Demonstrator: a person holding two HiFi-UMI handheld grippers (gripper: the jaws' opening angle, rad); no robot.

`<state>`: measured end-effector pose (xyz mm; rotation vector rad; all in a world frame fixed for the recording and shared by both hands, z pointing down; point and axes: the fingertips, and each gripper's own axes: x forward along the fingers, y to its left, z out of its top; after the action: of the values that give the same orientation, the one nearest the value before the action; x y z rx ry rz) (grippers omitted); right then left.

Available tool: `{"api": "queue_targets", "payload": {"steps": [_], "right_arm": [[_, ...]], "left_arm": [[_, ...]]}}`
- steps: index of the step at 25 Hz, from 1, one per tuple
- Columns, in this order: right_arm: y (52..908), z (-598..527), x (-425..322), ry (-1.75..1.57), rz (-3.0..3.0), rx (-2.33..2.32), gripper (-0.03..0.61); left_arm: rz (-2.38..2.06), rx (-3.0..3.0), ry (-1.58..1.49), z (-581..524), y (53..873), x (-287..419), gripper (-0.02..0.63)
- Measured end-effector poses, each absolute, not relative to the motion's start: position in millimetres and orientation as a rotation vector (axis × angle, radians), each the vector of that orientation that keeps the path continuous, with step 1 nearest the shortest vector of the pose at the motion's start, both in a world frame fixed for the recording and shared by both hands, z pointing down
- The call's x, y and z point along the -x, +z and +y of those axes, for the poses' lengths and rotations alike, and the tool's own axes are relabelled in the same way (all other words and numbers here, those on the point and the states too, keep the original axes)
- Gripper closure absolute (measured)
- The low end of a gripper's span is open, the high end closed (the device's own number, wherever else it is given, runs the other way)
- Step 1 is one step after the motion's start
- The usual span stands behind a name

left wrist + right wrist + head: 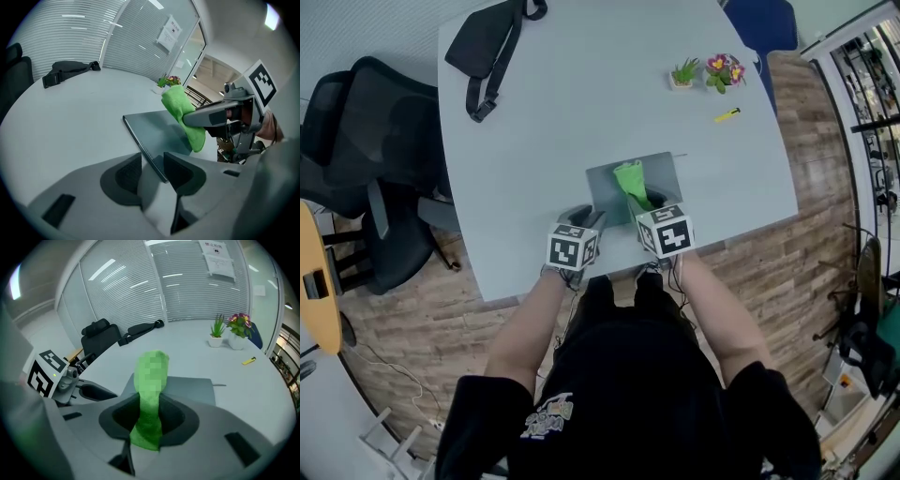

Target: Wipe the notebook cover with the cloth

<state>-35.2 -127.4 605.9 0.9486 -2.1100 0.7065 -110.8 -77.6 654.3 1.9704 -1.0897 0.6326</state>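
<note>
Closest to the head camera is the person's black shirt (628, 394), which fills the bottom of the frame. Both bare forearms reach up-frame over the near edge of a pale grey table (581, 103). At frame centre a grey notebook (611, 192) lies flat and closed on that table, just inside its near edge.

At the notebook's lower-left corner sits the left gripper (584, 217). In its own view the left gripper (152, 171) has its jaws spread. The notebook (157, 129) runs its near corner and spine edge into the gap between them. A light strip shows between the left-hand pad and the spine, so no squeeze is visible.

At the notebook's lower right, the right gripper (652, 200) has its jaws pinched on a bright green cloth (630, 180). In the right gripper view the cloth (150, 380) fills the gap of the right gripper (150, 416) and stands out beyond the pads, over the notebook (192, 387). Seen from the left gripper view, the cloth (183, 112) droops from the right gripper (190, 119) over the right part of the cover. Whether it touches the cover I cannot tell.

At the upper left of the head view a black bag (492, 42) with a strap lies on the table. At the upper right stand two small potted plants (684, 73), with a small yellow object (727, 115) just below them. Off the table's left side stands a black office chair (366, 169).
</note>
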Motion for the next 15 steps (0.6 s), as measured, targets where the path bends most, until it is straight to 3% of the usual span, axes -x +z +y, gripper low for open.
{"api": "queue_targets", "payload": {"steps": [15], "right_arm": [[632, -111, 97, 0.664, -2.102, -0.716, 0.466]], "left_arm": [[-1.077, -1.975, 0.627, -78, 654, 111, 0.468]]}}
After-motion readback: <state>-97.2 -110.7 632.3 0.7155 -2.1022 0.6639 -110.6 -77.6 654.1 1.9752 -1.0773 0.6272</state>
